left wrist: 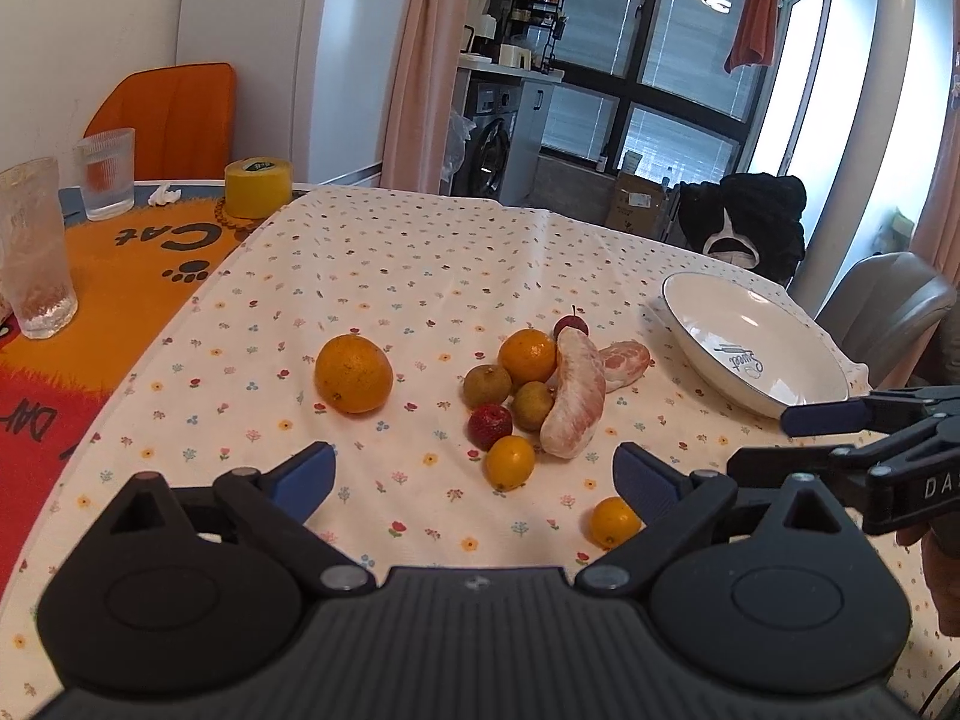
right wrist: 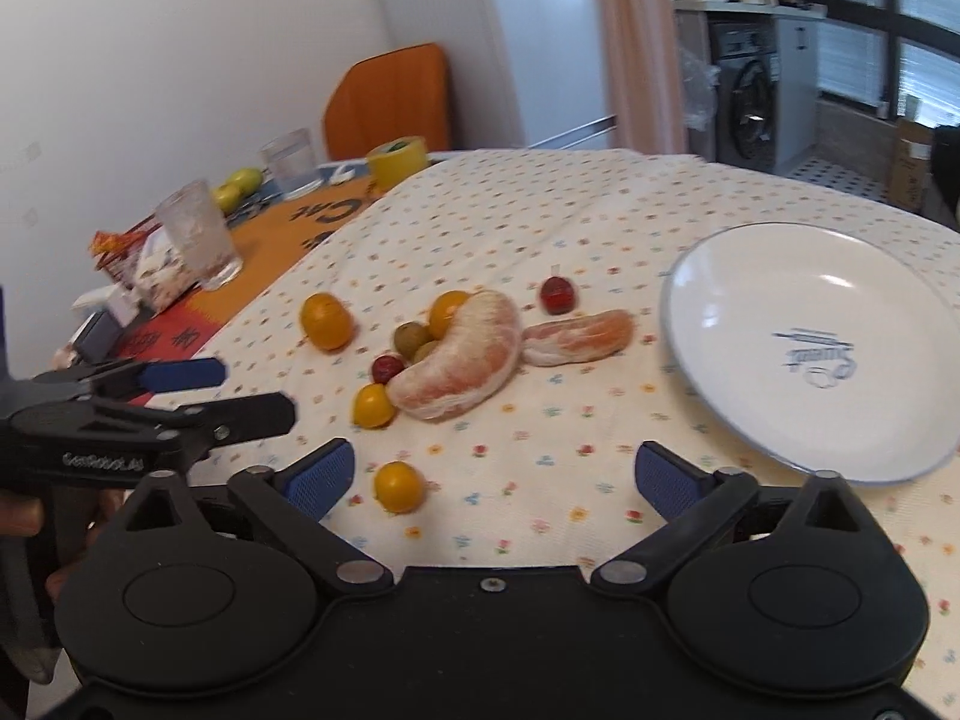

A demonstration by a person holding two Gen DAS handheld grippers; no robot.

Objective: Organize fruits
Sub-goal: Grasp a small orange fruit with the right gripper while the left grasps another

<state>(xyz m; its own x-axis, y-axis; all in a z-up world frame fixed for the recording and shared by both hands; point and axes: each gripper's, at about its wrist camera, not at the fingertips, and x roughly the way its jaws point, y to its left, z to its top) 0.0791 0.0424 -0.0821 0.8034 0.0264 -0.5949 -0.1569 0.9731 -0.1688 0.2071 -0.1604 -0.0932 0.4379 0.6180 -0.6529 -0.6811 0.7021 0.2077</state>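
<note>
Both the left claw and right claw were held wide and empty above the tabletop, apparently for a first pick; the fruits were clustered beside the empty plate.

Right-wrist view is motion-blurred throughout; script on the white plate can't be read, and its right rim is cut off by the frame edge. Two small brown-green fruits are partly hidden behind the large pomelo segment; type can't be told. In the left-wrist view, the right gripper is cropped at the right edge w/ lettering only partly shown. One kumquat is partly covered by the left gripper's finger.
</note>
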